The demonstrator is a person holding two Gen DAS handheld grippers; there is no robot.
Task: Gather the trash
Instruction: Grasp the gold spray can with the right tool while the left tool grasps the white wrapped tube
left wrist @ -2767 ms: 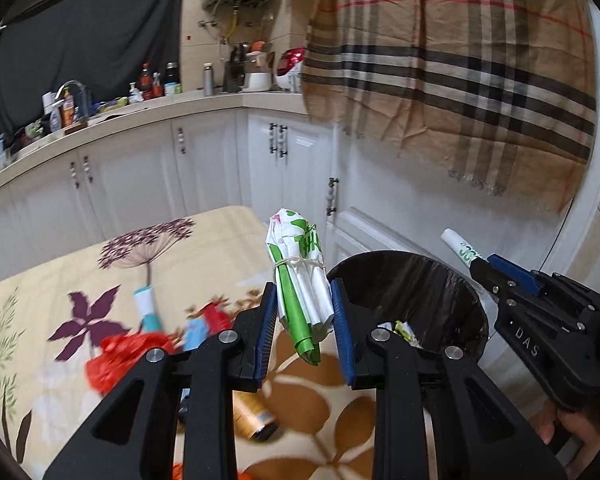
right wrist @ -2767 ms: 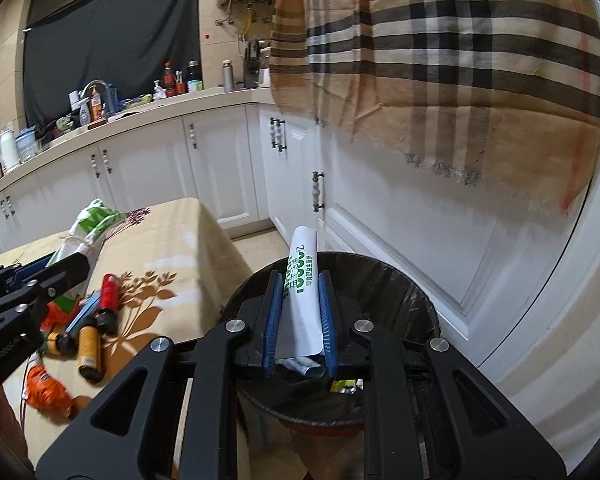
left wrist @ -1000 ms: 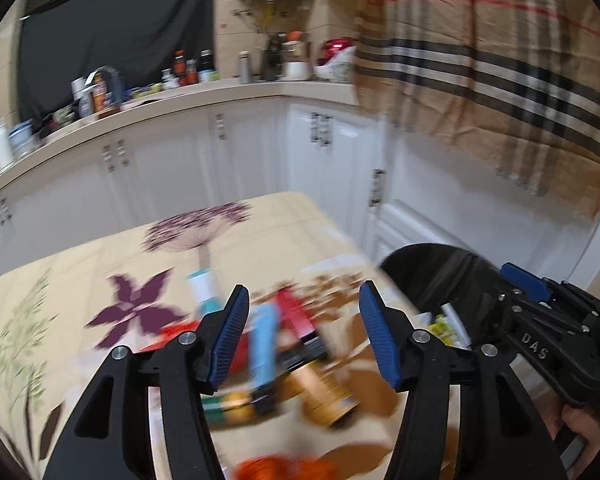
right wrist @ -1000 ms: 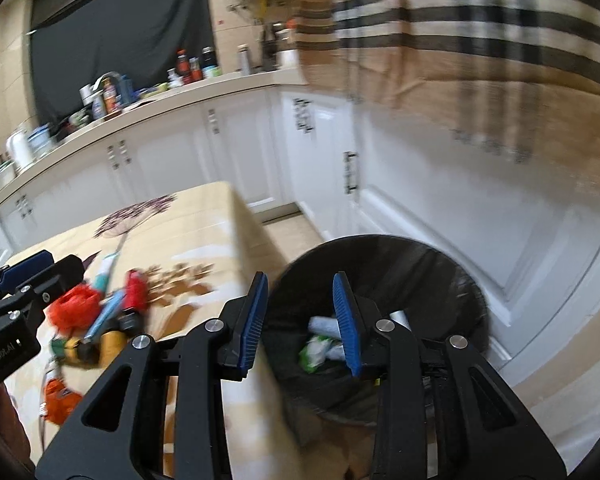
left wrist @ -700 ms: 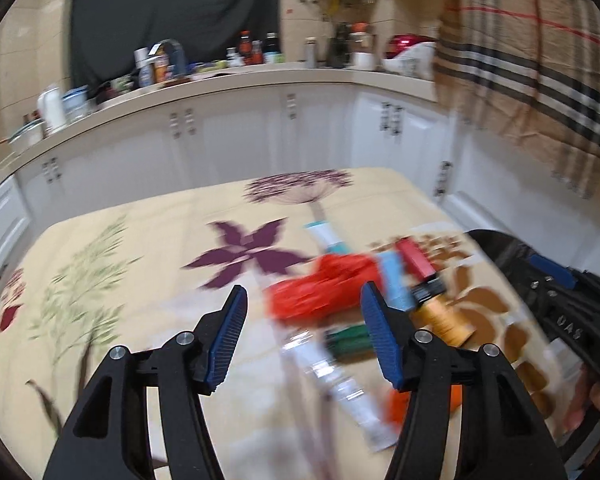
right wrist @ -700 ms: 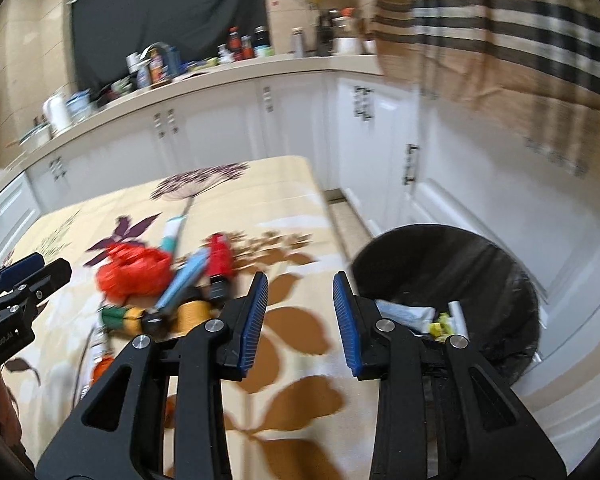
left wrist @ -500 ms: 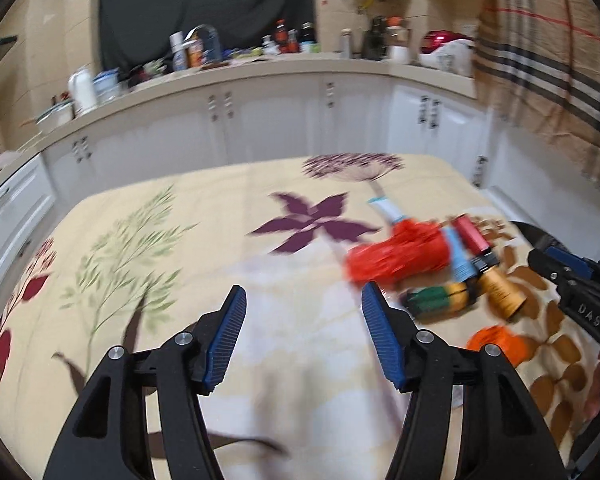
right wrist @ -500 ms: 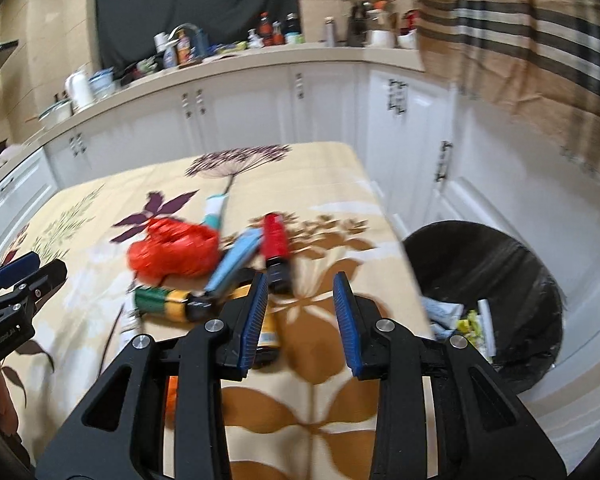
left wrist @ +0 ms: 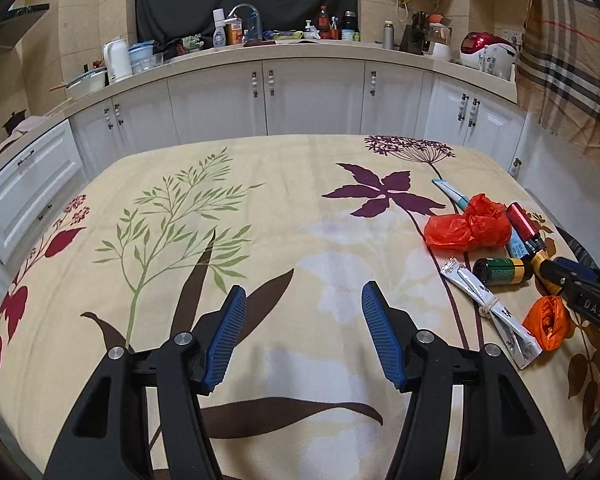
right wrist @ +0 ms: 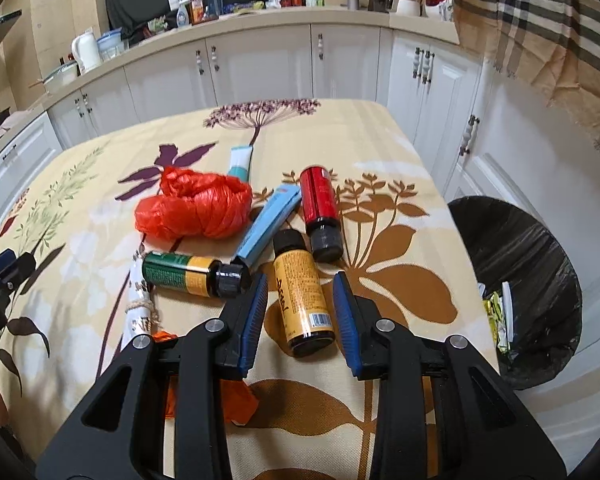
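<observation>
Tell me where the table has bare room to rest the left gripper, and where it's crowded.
Bare cloth runs from the left gripper across the green sprig print to the far edge by the white cabinets. Crowded: the corner nearest the black bin, where the red bag, green bottle, yellow bottle and red bottle cluster around the right gripper.

Two matching hand-held tools, each ending in a two-fingered claw. The left claw (left wrist: 302, 332) has matte black angular plastic arms with triangular cut-outs, round silver screws at the joints, and ribbed blue pads (left wrist: 226, 334) lining its fingers. The right claw (right wrist: 300, 312) is built the same, black with blue pads (right wrist: 253, 320) and silver screws. White letters "DAS" mark the right tool's black side.
</observation>
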